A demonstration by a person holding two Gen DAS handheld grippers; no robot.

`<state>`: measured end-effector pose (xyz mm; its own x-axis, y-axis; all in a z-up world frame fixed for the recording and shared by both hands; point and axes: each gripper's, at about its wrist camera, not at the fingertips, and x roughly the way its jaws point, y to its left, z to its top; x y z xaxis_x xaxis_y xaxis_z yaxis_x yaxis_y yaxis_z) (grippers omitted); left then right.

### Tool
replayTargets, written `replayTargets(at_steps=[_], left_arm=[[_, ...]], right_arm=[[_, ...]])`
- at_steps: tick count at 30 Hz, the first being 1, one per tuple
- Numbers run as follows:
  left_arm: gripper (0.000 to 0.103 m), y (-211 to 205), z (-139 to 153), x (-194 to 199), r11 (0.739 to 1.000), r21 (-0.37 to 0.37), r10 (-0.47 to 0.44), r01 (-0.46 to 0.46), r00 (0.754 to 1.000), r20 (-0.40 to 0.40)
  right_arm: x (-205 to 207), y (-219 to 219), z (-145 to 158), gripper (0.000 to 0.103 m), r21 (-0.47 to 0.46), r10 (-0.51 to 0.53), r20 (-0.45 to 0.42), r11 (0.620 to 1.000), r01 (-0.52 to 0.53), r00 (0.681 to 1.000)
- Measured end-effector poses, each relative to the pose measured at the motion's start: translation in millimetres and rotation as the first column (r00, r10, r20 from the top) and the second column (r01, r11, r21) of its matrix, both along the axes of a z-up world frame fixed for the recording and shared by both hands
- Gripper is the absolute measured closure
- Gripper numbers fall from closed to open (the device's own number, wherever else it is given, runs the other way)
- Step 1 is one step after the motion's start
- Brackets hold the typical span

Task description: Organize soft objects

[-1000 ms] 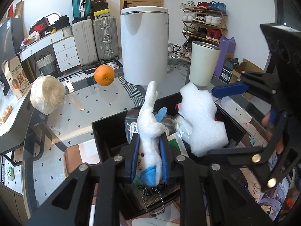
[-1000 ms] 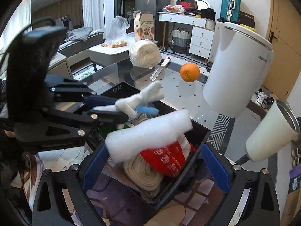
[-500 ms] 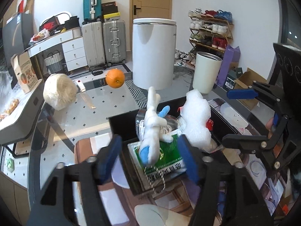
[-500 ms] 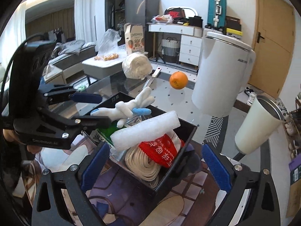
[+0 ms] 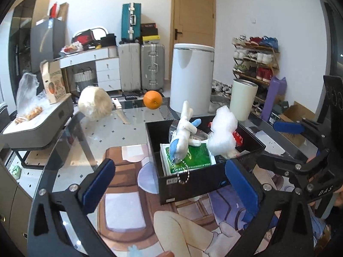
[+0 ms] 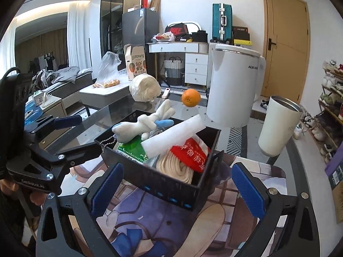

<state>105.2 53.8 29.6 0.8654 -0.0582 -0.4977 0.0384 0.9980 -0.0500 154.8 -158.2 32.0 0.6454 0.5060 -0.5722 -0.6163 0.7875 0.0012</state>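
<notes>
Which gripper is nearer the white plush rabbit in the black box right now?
Left. The left gripper, jaws opening and empty, sits just in front of the plush rabbit lying on the black box. The right gripper faces the box's other side, nearer the foam roll.

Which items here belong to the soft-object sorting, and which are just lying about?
Job:
black box
white plush rabbit keychain
white foam piece
green packet
red packet
coiled rope

Lying about:
orange
knife
bagged noodle ball
white kettle
cream tumbler

Fluffy cloth plush toy (image 5: pixel 182 137), glossy glass table (image 5: pixel 70 150).
</notes>
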Motion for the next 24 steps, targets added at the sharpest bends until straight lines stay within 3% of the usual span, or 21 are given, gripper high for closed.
replayTargets(at_steps=[7,24], left_arm=[[0.0,4.6,-4.4,-9.7,0.998,-0.037,0.055,-0.053,0.997,0.051],[0.0,-10.5,-13.7,-12.3,0.999,-0.002,0.053,-0.053,0.997,0.058]], right_arm=[[-10.9,1.5,-6.6,0.001,0.021,-0.012,0.006,1.0,0.012,1.0],[-20.4,-2.9,-14.9,0.001,0.06,-0.042,0.084,0.998,0.037,0.996]])
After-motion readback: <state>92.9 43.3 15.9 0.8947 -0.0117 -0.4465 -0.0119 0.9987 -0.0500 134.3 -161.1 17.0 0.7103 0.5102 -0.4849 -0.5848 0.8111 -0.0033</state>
